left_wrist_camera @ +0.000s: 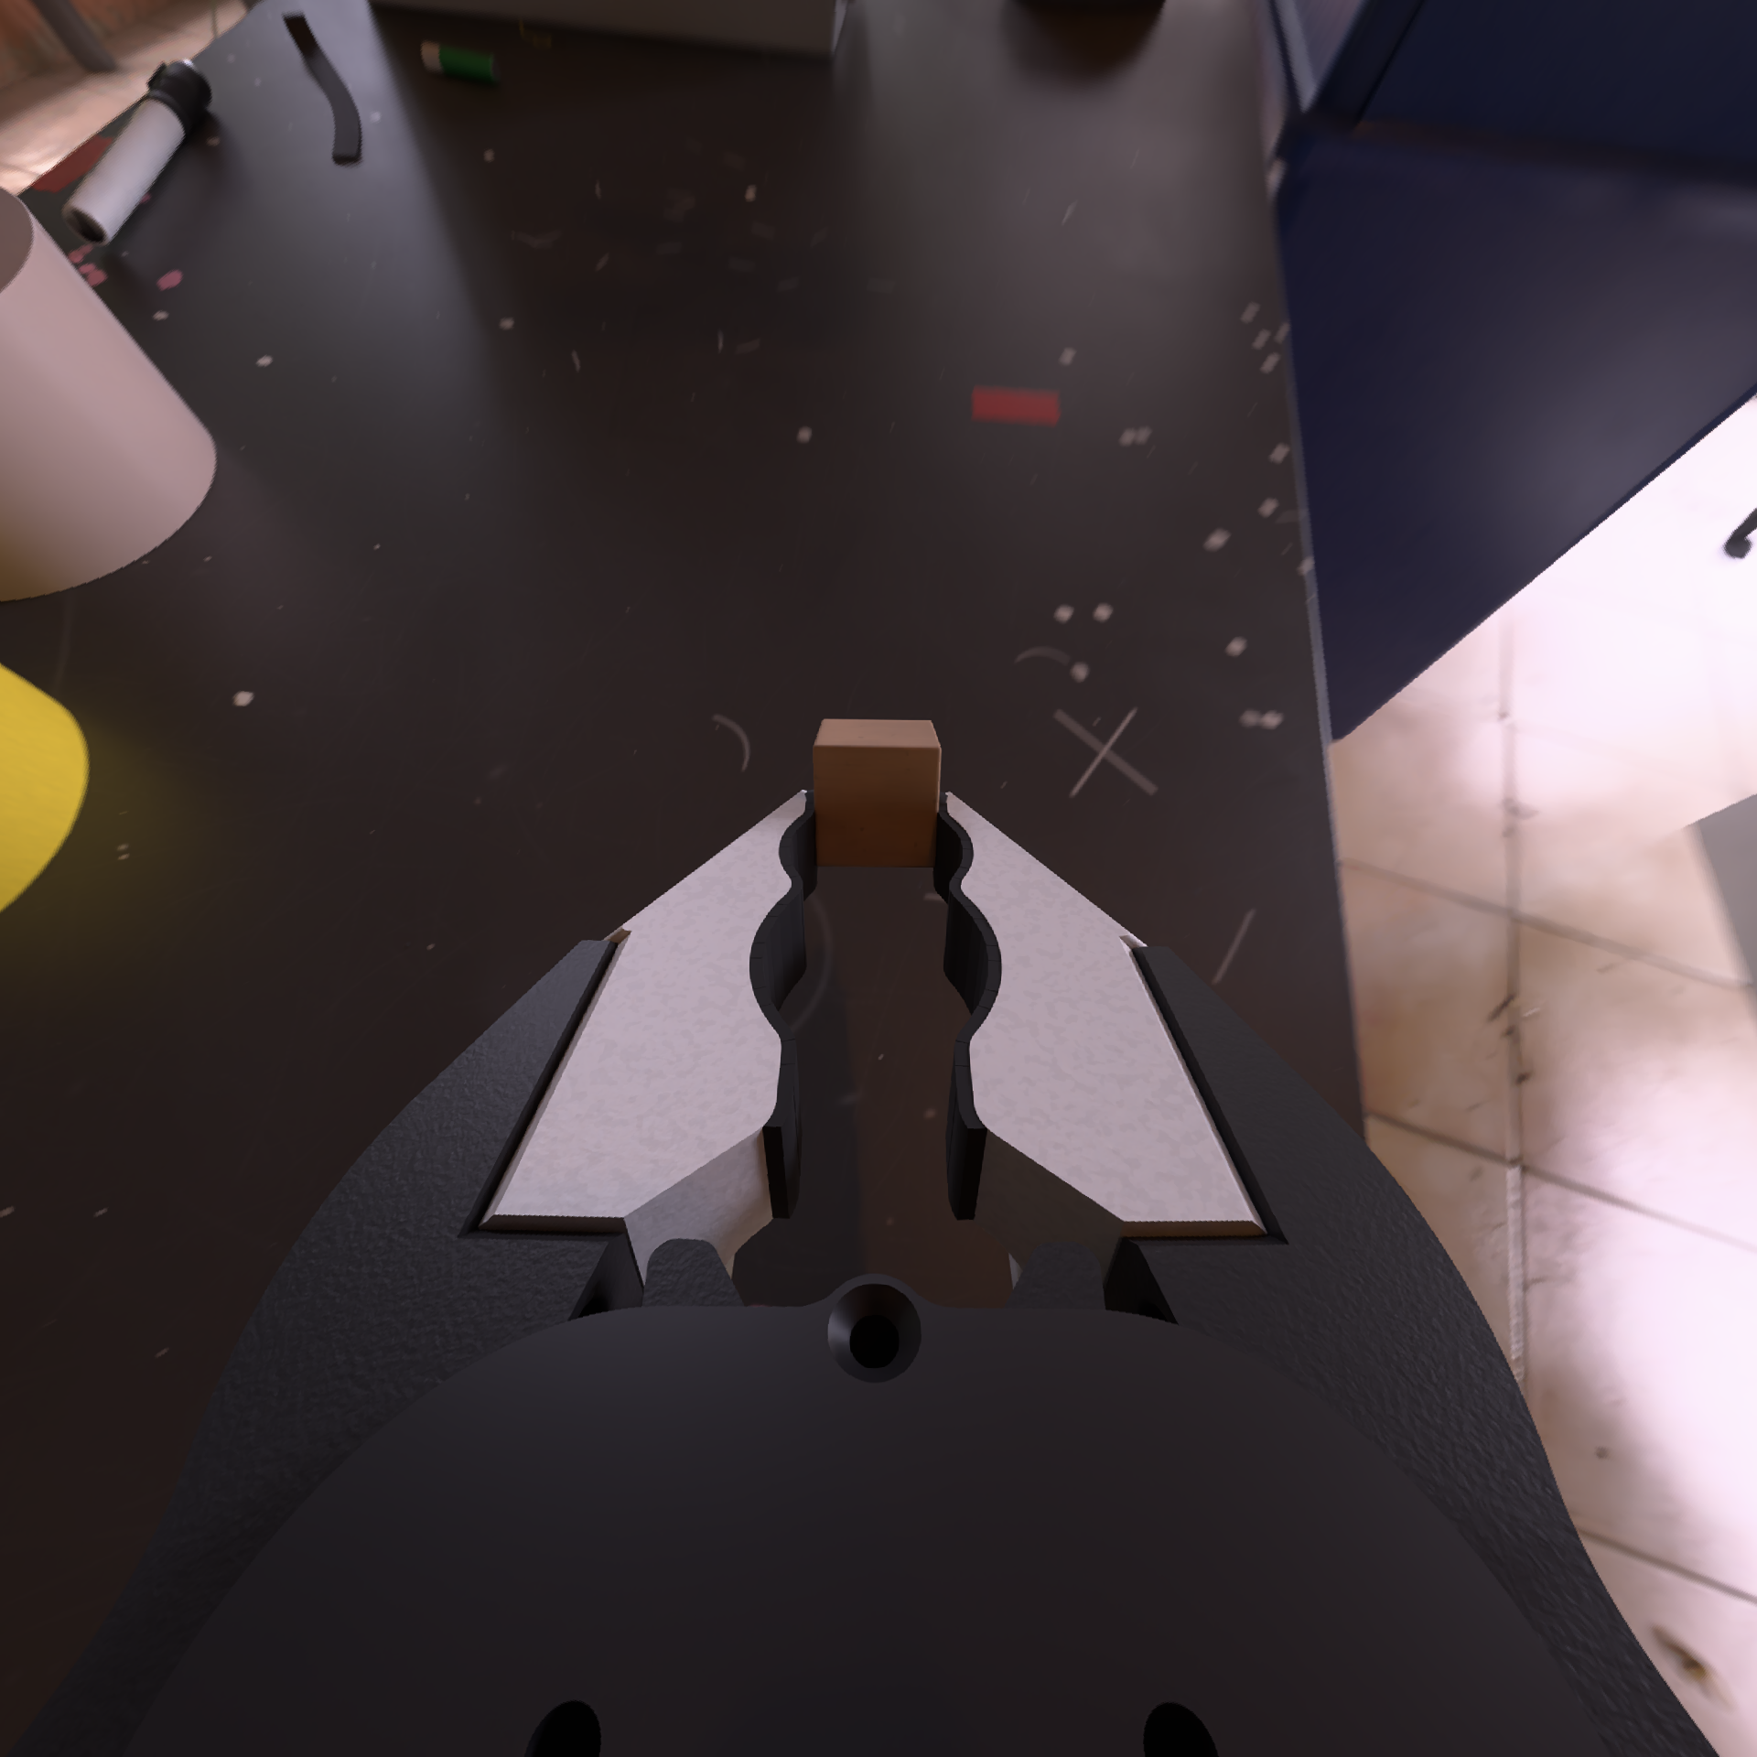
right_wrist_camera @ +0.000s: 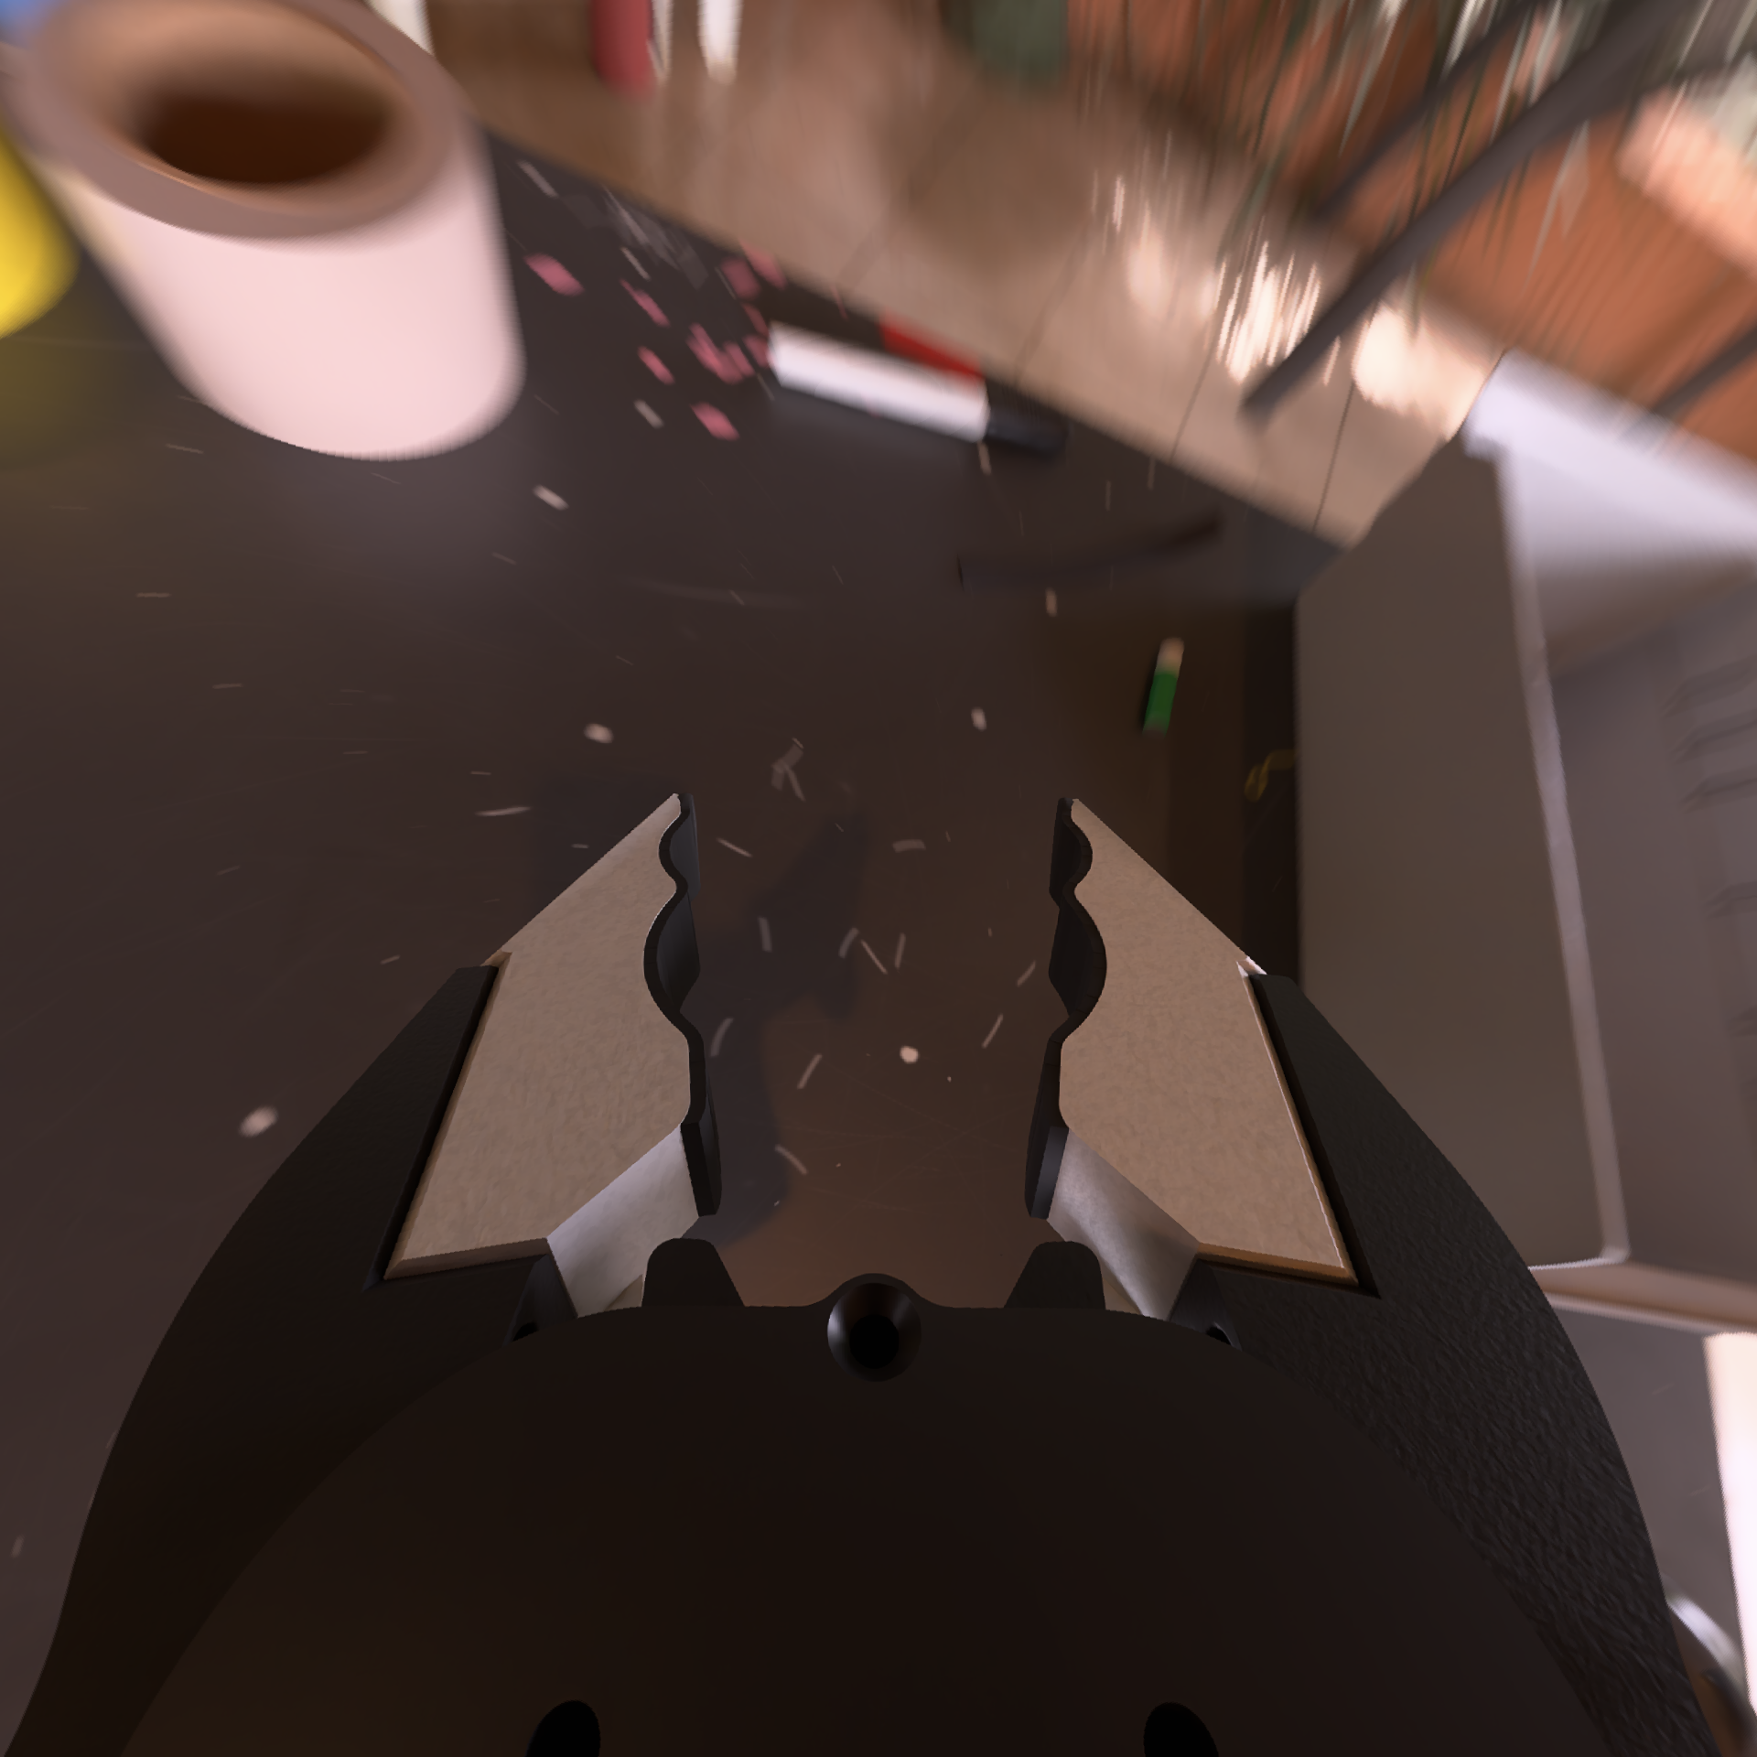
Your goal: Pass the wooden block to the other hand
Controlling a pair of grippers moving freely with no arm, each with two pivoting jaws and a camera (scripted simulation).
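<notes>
Left tongs (left_wrist_camera: 876,808) are pinching the block (left_wrist_camera: 876,797) between their tips, holding it above the dark counter (left_wrist_camera: 666,475), with a white roll (left_wrist_camera: 86,399) lying to the left and a marker (left_wrist_camera: 133,152) and green cylinder (left_wrist_camera: 461,63) farther off. Right tongs (right_wrist_camera: 876,822) are standing spread with nothing between them, pointing at the speckled counter (right_wrist_camera: 380,713) in a blurred view, a white roll (right_wrist_camera: 285,257) sitting at upper left.

Both views angled down; shared dark table (left_wrist_camera: 666,475)
</notes>
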